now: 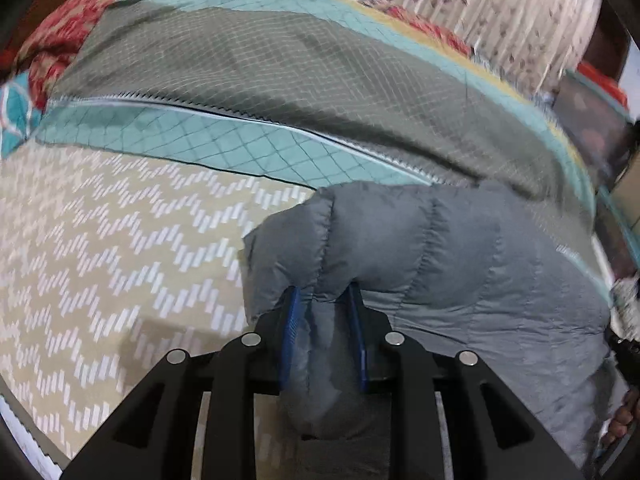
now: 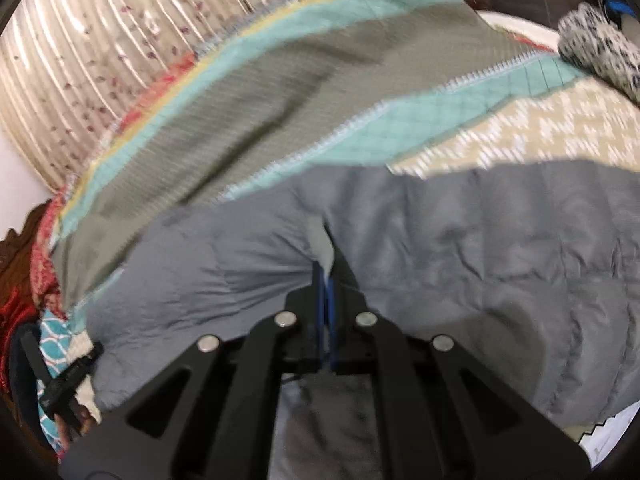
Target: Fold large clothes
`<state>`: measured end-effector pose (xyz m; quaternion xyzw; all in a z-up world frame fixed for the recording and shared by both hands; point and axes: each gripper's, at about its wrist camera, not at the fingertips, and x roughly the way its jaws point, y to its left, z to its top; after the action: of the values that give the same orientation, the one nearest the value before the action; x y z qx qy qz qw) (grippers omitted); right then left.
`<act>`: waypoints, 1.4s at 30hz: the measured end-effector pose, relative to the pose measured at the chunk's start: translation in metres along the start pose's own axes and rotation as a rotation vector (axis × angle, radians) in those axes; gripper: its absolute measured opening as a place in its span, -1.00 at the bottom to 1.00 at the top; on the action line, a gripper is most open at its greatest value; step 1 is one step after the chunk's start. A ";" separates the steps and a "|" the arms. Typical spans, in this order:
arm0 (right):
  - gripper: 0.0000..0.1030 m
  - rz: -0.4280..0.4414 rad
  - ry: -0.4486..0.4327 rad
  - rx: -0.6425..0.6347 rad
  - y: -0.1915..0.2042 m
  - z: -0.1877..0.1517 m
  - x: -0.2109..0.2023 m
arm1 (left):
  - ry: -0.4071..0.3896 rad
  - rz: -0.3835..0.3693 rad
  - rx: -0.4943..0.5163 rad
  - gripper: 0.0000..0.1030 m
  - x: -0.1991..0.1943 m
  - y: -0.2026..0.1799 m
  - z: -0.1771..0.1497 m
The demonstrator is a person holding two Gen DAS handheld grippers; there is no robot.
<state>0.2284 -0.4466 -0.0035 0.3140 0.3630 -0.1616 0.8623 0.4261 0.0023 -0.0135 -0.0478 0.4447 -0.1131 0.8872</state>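
Two grippers, both clamped: your left gripper [image 1: 323, 300] pinches a puffy fold of the grey quilted jacket [image 1: 460, 248]; your right gripper [image 2: 325, 276] nips its thin edge, jacket spreading ahead over the patterned bedspread [image 1: 120, 248].

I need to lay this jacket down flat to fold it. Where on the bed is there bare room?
The beige zigzag bedspread lies bare left of the grey puffer jacket, bordered at the far side by the teal and olive quilt. The far edge is crowded: red floral bedding piles there. Left gripper and right gripper both pinch the jacket.
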 end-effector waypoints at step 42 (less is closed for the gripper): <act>-0.74 0.016 0.183 -0.123 0.003 0.019 0.074 | -0.014 0.123 0.202 -0.09 0.039 -0.062 -0.012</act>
<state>0.2903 -0.4601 -0.0454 0.2768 0.4472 -0.1028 0.8443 0.4291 -0.0675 -0.0397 0.0683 0.4270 -0.1025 0.8958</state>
